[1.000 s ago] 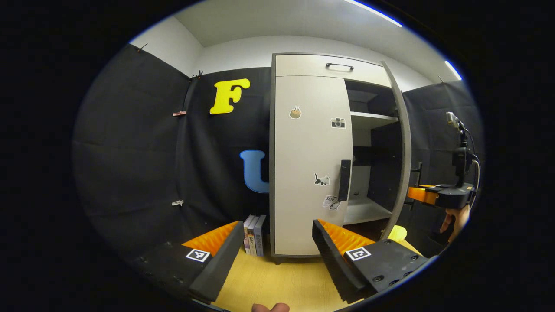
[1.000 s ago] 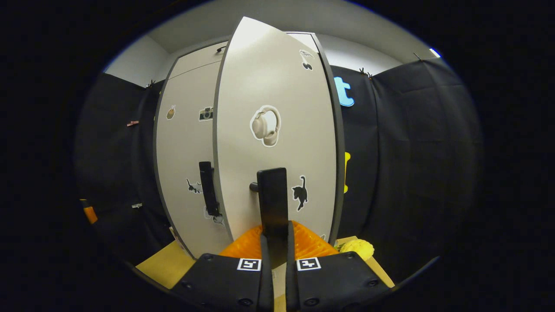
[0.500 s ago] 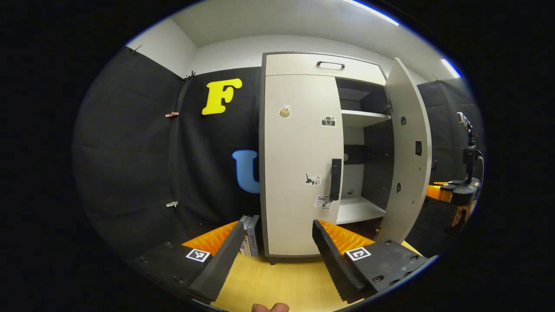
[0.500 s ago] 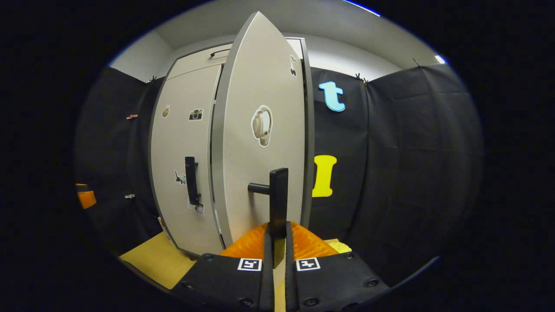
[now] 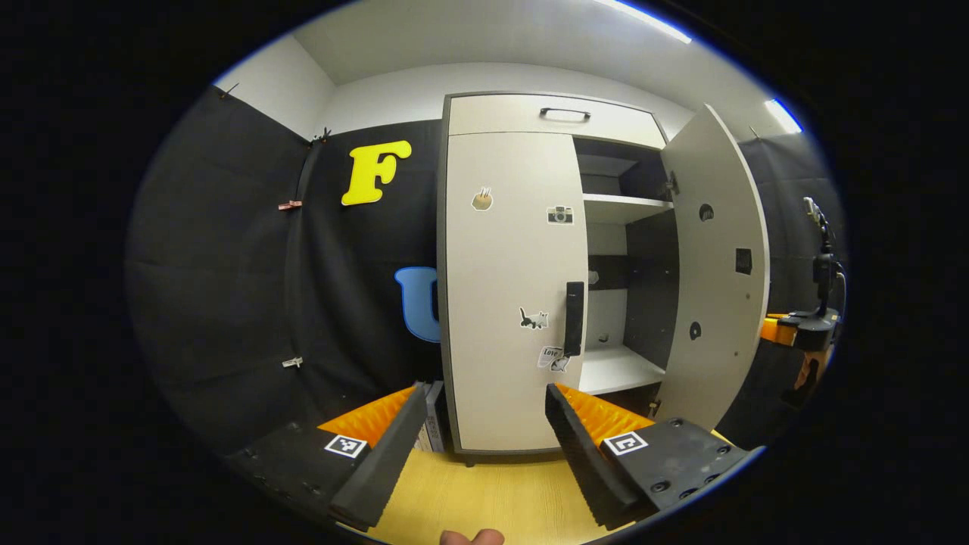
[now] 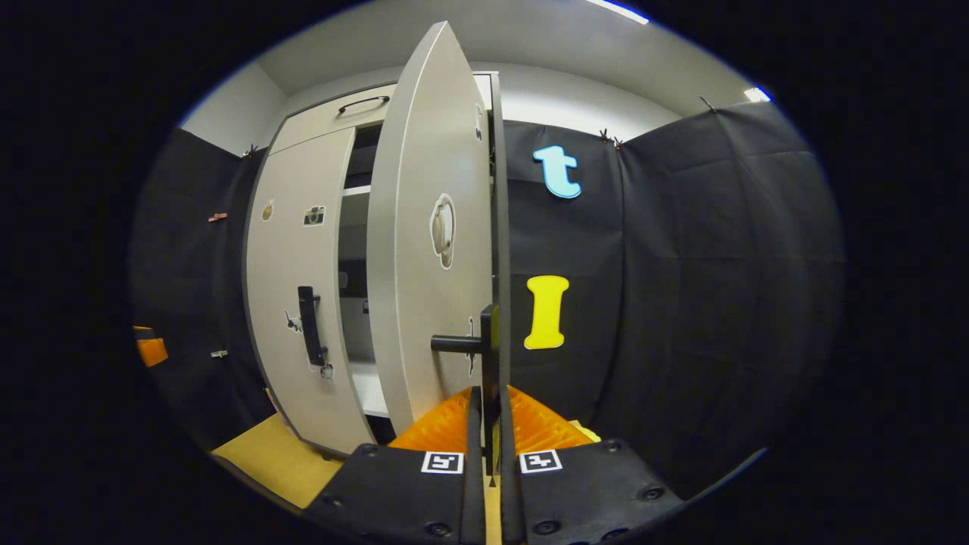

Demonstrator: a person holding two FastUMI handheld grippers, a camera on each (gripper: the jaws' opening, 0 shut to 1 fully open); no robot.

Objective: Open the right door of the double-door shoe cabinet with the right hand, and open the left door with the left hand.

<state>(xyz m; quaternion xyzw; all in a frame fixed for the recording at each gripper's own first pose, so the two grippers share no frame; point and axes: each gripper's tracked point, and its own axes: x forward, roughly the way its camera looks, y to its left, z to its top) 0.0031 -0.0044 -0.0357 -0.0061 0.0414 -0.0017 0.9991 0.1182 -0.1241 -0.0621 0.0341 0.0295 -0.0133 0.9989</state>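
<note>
Only readable text: "Love" on small white paper sticker (image 5: 553, 356), low on pale grey closed left cabinet door (image 5: 503, 303), just below-left of that door's black bar handle (image 5: 574, 319). Other stickers there are pictures, no text.

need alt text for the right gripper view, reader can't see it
The right hand-held gripper is shut on the black handle of the right door, which stands swung well open. To its left, the left door is closed, and shelves show in the gap between them. Black cloth covers the wall to the right.
</note>
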